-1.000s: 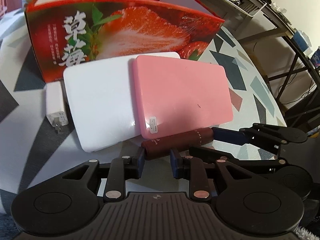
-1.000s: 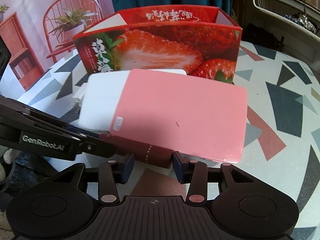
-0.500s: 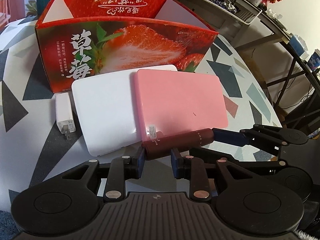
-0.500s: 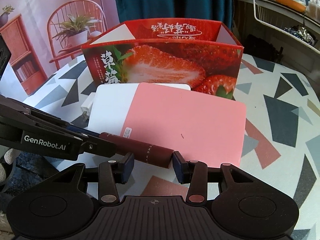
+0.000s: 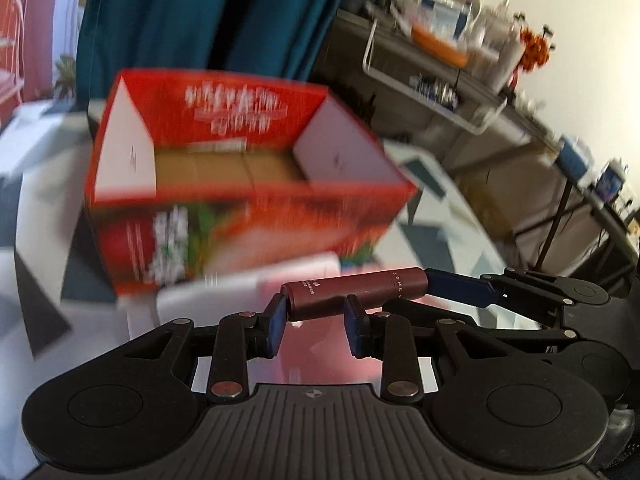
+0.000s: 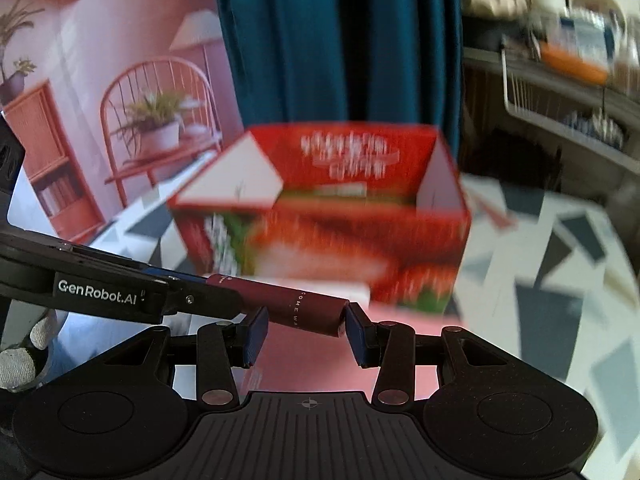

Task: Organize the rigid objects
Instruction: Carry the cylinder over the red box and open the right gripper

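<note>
The patterned surface (image 6: 568, 264) is seen blurred, and on it the open red strawberry box (image 5: 240, 216) is stood behind a pink board (image 6: 320, 372). Above the board a maroon tube (image 5: 352, 292) is held level, its long axis laid across both views. One end is pinched by the left gripper (image 5: 316, 322), whose jaws have just been opening slightly, the other by the right gripper (image 6: 304, 330); both are tilted downward.

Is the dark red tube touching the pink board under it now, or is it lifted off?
Apart. In the left wrist view the dark red tube hangs between the left gripper and right gripper, clear of the pink board below.
</note>
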Demonstrator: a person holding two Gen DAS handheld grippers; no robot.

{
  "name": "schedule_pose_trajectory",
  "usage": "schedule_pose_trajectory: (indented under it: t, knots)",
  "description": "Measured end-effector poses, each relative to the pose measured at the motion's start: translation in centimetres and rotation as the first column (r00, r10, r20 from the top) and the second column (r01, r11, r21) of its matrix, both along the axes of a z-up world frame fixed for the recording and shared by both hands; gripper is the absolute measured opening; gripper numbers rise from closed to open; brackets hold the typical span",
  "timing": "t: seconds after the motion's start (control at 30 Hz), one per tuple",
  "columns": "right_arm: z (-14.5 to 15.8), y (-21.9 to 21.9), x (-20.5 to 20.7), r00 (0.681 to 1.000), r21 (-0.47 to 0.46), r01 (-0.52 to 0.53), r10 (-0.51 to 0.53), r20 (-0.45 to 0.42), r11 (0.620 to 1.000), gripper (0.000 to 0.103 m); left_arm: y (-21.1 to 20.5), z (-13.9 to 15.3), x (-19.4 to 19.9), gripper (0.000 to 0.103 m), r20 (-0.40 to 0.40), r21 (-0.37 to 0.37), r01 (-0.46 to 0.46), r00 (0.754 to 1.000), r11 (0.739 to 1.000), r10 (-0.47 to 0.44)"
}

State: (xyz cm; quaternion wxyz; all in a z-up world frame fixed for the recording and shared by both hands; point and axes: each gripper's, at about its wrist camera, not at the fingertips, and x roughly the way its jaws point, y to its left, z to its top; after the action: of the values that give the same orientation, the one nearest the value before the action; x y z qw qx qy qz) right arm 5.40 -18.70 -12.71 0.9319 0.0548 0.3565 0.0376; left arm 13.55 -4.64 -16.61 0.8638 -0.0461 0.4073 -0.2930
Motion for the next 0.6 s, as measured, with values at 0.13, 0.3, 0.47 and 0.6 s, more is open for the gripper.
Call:
schedule_pose_trajectory:
  t: [0.13, 0.3, 0.47, 0.6]
  knots:
    - [2.2, -0.2, 2.5, 0.998, -0.052, -0.017, 0.019, 0.052, 0.999, 0.04, -0.9, 2.6, 2.2, 0.036, 0.066, -0.007, -0.032, 0.997, 0.999, 0.032]
    - [3.5, -0.5, 7.7, 0.997, -0.078, -0.041, 0.046, 0.066, 0.996, 0.043, -1.0, 3.8, 7.4, 0.039, 0.013, -0.045, -0.09, 0.996, 0.995, 0.091]
    - [2.3, -0.3, 13.4, 0.995, -0.071, -0.098, 0.097, -0.019, 0.993, 0.047, -1.0, 2.1, 12.2, 0.044, -0.09, -0.033, -0.137, 0.987, 0.99, 0.133]
    - [0.0, -0.3, 16.4, 0.991, -0.043, -0.096, 0.091, -0.101, 0.995, 0.046, -0.5, -0.3, 14.3, 0.044, -0.18, -0.005, -0.166, 0.97, 0.986, 0.162]
